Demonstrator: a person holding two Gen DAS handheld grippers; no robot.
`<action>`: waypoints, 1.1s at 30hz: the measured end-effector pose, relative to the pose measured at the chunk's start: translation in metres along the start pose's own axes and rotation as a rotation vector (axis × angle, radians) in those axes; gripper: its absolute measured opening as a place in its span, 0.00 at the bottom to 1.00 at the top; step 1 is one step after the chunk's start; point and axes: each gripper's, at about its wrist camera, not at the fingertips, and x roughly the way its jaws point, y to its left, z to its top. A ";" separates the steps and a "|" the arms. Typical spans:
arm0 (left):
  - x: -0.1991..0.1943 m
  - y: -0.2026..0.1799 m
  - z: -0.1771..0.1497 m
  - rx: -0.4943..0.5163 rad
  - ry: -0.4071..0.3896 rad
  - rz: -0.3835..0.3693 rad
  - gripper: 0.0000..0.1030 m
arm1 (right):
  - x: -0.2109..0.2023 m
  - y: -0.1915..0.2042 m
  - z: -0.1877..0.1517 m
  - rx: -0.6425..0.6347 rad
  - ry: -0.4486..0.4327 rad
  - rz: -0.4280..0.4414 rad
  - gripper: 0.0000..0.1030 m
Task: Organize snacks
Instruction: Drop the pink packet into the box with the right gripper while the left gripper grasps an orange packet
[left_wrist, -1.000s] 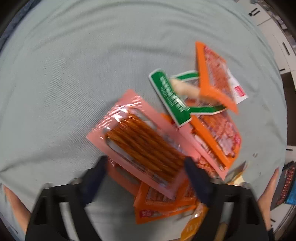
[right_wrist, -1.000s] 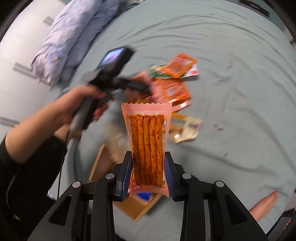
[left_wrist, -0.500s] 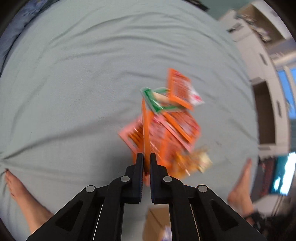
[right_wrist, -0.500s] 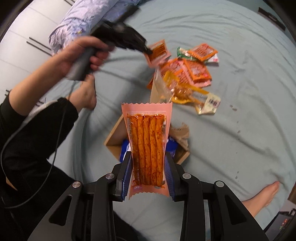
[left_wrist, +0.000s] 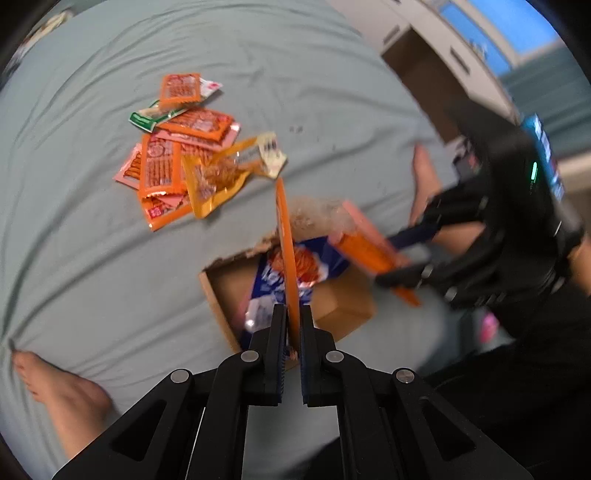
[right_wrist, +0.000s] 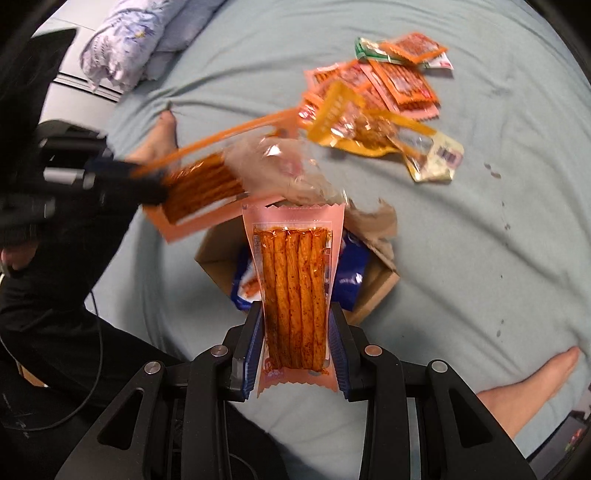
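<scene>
My left gripper (left_wrist: 291, 321) is shut on an orange snack packet (left_wrist: 286, 251), seen edge-on, above an open cardboard box (left_wrist: 221, 280) that holds a blue snack bag (left_wrist: 266, 291). My right gripper (right_wrist: 295, 332) is shut on a pink packet of spicy sticks (right_wrist: 293, 288), upright above the same box (right_wrist: 376, 291). In the right wrist view the left gripper (right_wrist: 122, 181) holds its orange packet (right_wrist: 207, 192) at the left. In the left wrist view the right gripper (left_wrist: 417, 254) holds the pink packet (left_wrist: 365, 247) at the box's right. A pile of snack packets (left_wrist: 177, 155) lies on the sheet.
A light teal bedsheet (left_wrist: 92, 258) covers the bed. Bare feet rest on it at the left (left_wrist: 62, 398) and right (right_wrist: 532, 380). A patterned pillow (right_wrist: 136, 40) lies at the far left. A clear crumpled wrapper (right_wrist: 288, 173) sits at the box's far edge.
Both grippers have moved with their packets from the snack pile to above the cardboard box. The left gripper's orange packet now hangs over the blue bag.
</scene>
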 end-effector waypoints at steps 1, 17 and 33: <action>0.006 -0.003 -0.002 0.027 0.026 0.007 0.05 | 0.002 -0.001 0.000 0.006 0.005 -0.001 0.31; 0.030 -0.006 -0.014 0.071 0.109 0.211 0.71 | 0.034 -0.006 0.007 0.075 0.080 0.077 0.44; 0.020 0.025 -0.002 -0.078 -0.008 0.293 0.72 | 0.024 -0.060 0.005 0.331 0.036 0.037 0.76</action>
